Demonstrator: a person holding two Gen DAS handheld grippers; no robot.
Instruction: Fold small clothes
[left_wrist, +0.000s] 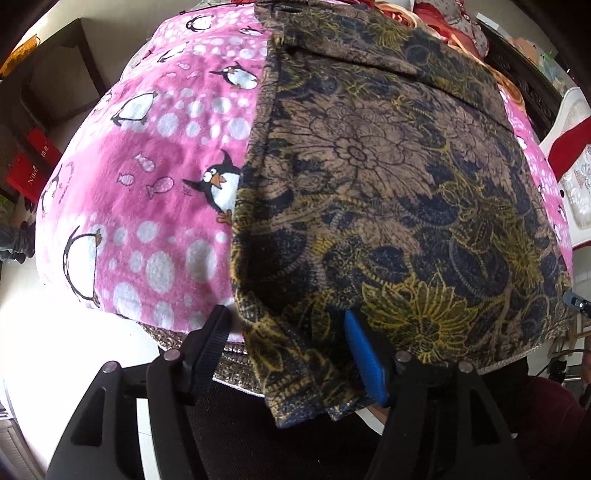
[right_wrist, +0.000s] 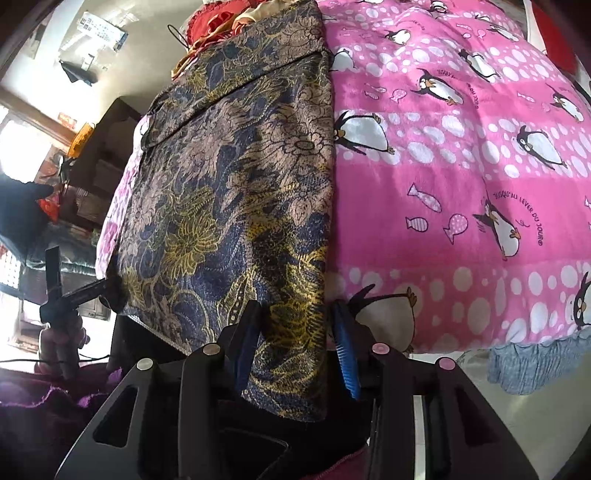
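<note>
While the pink penguin blanket (right_wrist: 461, 177) covers the bed, the floral garment (left_wrist: 388, 177) lies flat on it, its near hem overhanging the edge. Left gripper (left_wrist: 286, 325) and right gripper (right_wrist: 295, 321) each straddle that hem, jaws apart; closing them evenly on both corners should keep the fold square.

garment (left_wrist: 388, 177) on blanket (left_wrist: 147, 184) – near edge overhanging | tongs flanking

Bed: pink penguin blanket (left_wrist: 155, 177) spread flat; dark floral garment (left_wrist: 388, 177) lying on it.
</note>
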